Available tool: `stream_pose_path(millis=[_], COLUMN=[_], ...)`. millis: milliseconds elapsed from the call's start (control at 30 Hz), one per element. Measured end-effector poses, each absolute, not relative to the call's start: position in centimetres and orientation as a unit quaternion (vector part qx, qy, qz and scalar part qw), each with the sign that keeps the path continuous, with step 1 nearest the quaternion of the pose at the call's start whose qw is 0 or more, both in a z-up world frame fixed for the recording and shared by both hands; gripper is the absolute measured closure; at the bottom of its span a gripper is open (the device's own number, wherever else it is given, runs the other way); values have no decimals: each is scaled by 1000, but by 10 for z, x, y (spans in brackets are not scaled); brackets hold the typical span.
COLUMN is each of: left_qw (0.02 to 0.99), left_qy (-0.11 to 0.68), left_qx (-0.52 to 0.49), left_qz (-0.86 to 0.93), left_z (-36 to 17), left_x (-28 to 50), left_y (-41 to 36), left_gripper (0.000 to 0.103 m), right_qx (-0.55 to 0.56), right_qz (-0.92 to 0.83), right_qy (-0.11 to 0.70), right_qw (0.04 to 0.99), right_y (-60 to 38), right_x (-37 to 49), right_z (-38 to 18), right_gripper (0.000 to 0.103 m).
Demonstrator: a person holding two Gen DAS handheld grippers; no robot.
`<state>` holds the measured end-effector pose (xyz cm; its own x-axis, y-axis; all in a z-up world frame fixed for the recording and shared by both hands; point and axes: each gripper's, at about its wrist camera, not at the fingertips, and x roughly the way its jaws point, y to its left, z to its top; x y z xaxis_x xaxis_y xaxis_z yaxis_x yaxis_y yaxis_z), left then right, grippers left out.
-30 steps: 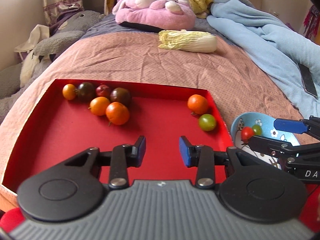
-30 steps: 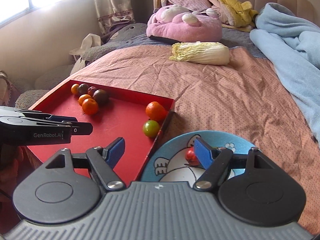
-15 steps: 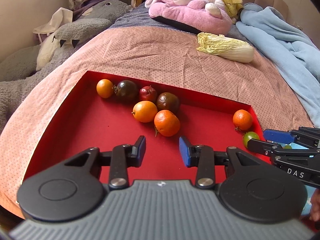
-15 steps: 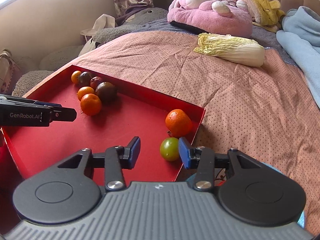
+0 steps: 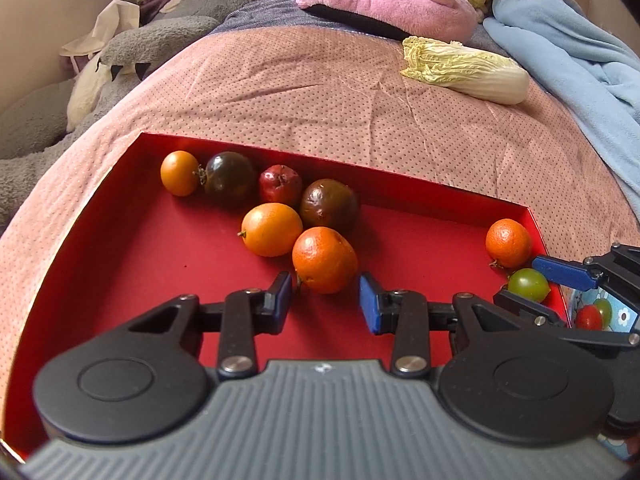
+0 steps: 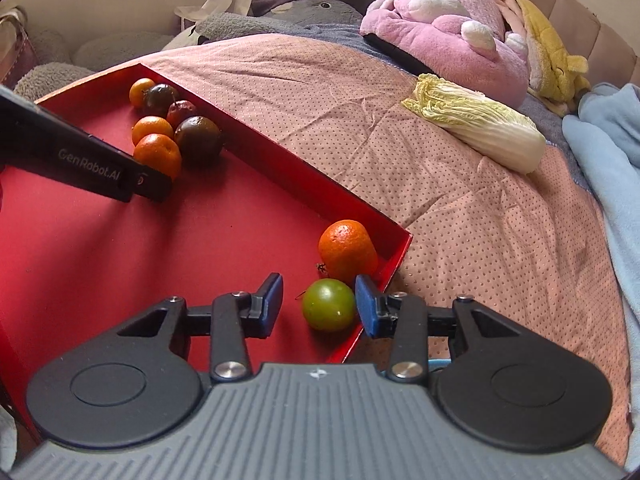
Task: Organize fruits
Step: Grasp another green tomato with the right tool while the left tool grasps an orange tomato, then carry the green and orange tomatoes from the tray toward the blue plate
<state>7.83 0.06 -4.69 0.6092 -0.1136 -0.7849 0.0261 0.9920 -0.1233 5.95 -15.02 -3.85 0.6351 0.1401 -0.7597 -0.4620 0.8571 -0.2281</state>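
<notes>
On the side of the left tongs (image 6: 150,188), seen from the right, white lettering reads "GenRobot.AI"; no other writing is legible. The red tray (image 5: 120,264) lies on the bed (image 5: 320,92) with its long axis running left to right in the left wrist view. The left tongs stand partly spread and hold nothing, their blue pads just short of the nearest mandarin (image 5: 324,260), which sits at the front of a cluster of six fruits by the tray's far wall. The right tongs (image 6: 319,304) are closing with the green tomato (image 6: 329,310) between them; the right-hand pad looks to be at its skin, while the left-hand pad stands clear of it. That tomato rests in the tray's right corner, just in front of another mandarin (image 6: 347,251), its stalk pointing left. Beside the tray, a blue patterned bowl (image 5: 624,314) holds two small tomatoes, one red, one green.
</notes>
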Motion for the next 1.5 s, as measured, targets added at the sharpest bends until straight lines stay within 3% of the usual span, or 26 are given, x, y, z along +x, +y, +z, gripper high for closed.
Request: stream_pose_path(millis=[167,267,433,667,967,1500], left_qw=[899,901,900,897,900,906], left_qy=[436,432,433,437,433,422], left_qx=[-39,-40,-44,-55,-39,-33], left_qz=[-33,-32,-30,-28,-28,-15], left_z=[-48,-48,-45,-41,-43,-29], left_x=[84,81,71,45,30,13], left_y=[-4,-2,5,23,22,20], left_gripper=[64,66,67,67,67,67], right_qx=[-251,-248,-200,-34,-104,-23], right_qz=[167,158,162,183,175,178], right_qy=[377,372,388,432,418,418], right_qw=[876,880,885,883,885,890], right_y=[-142,-145,-154,-173,-157,-174], right_x=[57,58,59,46,22,-5], right_z=[-46,-45,-39,-32,-40,-10], right_gripper=[59,68,68,68,67,68])
